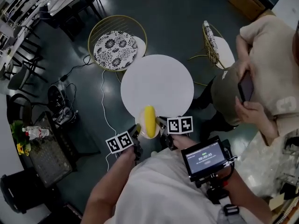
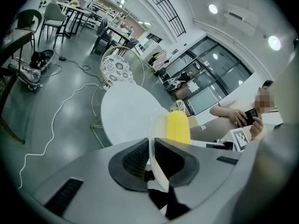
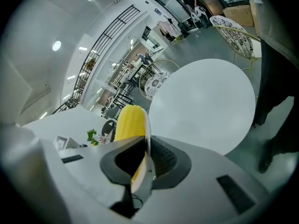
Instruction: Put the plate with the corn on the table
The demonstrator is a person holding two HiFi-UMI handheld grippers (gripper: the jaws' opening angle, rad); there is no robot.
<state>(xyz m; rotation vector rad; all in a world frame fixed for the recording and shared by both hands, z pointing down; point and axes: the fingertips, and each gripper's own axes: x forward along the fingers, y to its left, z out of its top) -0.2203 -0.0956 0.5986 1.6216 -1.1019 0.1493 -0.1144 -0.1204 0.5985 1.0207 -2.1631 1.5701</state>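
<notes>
A small pale plate (image 1: 141,130) carries a yellow corn cob (image 1: 149,119) and hangs in the air just over the near edge of the round white table (image 1: 157,86). My left gripper (image 1: 135,135) is shut on the plate's left rim, and my right gripper (image 1: 161,125) is shut on its right rim. In the left gripper view the plate rim (image 2: 155,136) runs between the dark pads with the corn (image 2: 177,126) beyond. The right gripper view shows the plate edge (image 3: 147,129) clamped, with the corn (image 3: 130,121) to its left and the table (image 3: 205,104) ahead.
A gold wire chair with a patterned cushion (image 1: 115,49) stands behind the table on the left, another chair (image 1: 216,46) on the right. A seated person with a phone (image 1: 246,87) is close on the right. Cables (image 1: 103,97) trail over the dark floor. A black mesh table (image 1: 46,153) stands left.
</notes>
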